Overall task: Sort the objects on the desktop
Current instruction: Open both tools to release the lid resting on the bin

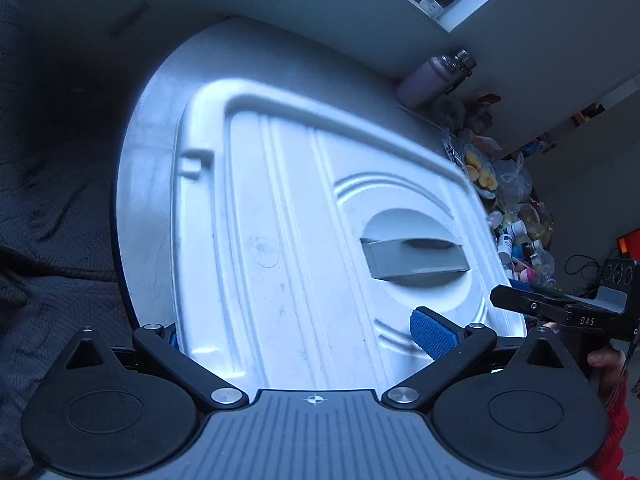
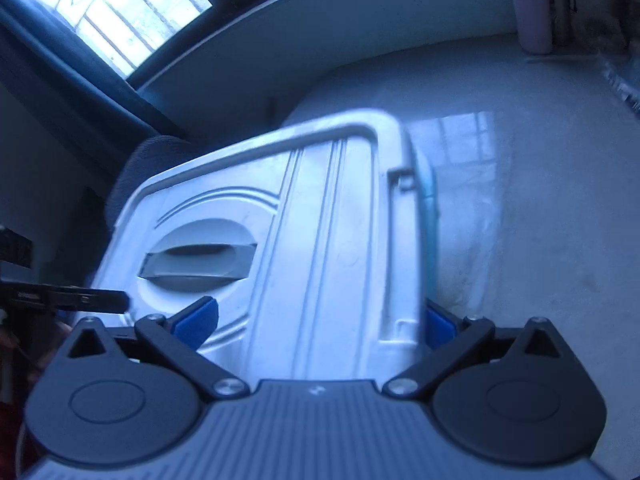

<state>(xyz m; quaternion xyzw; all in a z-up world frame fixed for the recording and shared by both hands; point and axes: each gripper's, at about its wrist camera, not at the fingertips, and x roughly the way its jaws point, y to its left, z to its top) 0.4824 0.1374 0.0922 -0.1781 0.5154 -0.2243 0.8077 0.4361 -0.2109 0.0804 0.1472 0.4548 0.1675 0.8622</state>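
Observation:
A white plastic storage-box lid [image 1: 288,216] with a grey recessed handle [image 1: 416,258] fills the left wrist view. My left gripper [image 1: 304,340] is spread wide across one end of it, one blue pad [image 1: 434,332] lying on top, the other at the lid's edge. The right wrist view shows the same lid [image 2: 320,240] and handle [image 2: 200,264]. My right gripper [image 2: 320,320] straddles the other end, its blue pads [image 2: 198,320] on either side. Both hold the lid tilted above the grey table [image 2: 540,200].
A lilac bottle [image 1: 432,76] stands at the table's far edge, also in the right wrist view [image 2: 534,12]. A heap of bags, small bottles and food [image 1: 516,216] lies along the table's right side. A dark chair [image 1: 48,240] is at left.

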